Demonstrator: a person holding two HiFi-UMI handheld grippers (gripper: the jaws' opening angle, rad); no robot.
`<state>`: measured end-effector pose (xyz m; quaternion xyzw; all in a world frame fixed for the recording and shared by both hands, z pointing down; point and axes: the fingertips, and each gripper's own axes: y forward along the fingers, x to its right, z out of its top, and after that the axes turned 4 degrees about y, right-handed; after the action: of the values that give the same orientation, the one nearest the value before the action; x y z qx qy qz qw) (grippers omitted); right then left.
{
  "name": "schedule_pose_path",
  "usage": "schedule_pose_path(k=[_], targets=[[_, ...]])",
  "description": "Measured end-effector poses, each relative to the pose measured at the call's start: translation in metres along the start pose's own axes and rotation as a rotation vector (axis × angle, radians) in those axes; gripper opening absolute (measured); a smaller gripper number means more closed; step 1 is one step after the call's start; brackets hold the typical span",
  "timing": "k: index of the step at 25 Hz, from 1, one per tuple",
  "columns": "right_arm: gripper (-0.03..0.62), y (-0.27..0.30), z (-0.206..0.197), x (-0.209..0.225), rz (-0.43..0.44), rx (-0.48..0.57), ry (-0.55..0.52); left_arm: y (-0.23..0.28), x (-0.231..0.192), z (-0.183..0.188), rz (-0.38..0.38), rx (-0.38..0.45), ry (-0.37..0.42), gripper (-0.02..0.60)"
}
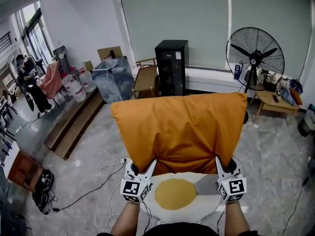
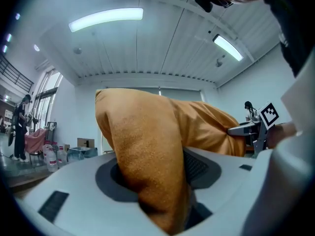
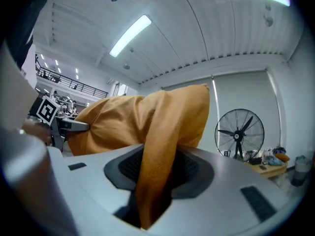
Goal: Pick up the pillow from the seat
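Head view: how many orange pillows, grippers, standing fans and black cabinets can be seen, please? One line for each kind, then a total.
orange pillow: 1
grippers, the left gripper and the right gripper: 2
standing fan: 1
black cabinet: 1
Total: 5

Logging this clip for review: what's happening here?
A person holds an orange pillow up with two handheld grippers. The left gripper and the right gripper are each clamped on a lower corner of it. It looks lifted clear of the white-and-yellow seat cushion below.
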<state>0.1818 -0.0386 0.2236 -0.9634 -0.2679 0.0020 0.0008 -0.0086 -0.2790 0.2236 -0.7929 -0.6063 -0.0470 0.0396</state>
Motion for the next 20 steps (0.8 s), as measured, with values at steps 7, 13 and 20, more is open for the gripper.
schedule_pose_path(k=[7, 13, 20], targets=[[0.141, -0.005, 0.012, 0.001, -0.033, 0.020, 0.022, 0.002, 0.001, 0.018, -0.012, 0.024, 0.026, 0.267], [0.141, -0.011, 0.030, 0.002, -0.057, 0.054, 0.024, 0.005, 0.001, 0.038, -0.026, 0.054, 0.046, 0.268], [0.141, -0.014, 0.045, -0.003, -0.043, 0.083, -0.008, -0.002, 0.000, 0.046, -0.012, 0.078, 0.042, 0.268]])
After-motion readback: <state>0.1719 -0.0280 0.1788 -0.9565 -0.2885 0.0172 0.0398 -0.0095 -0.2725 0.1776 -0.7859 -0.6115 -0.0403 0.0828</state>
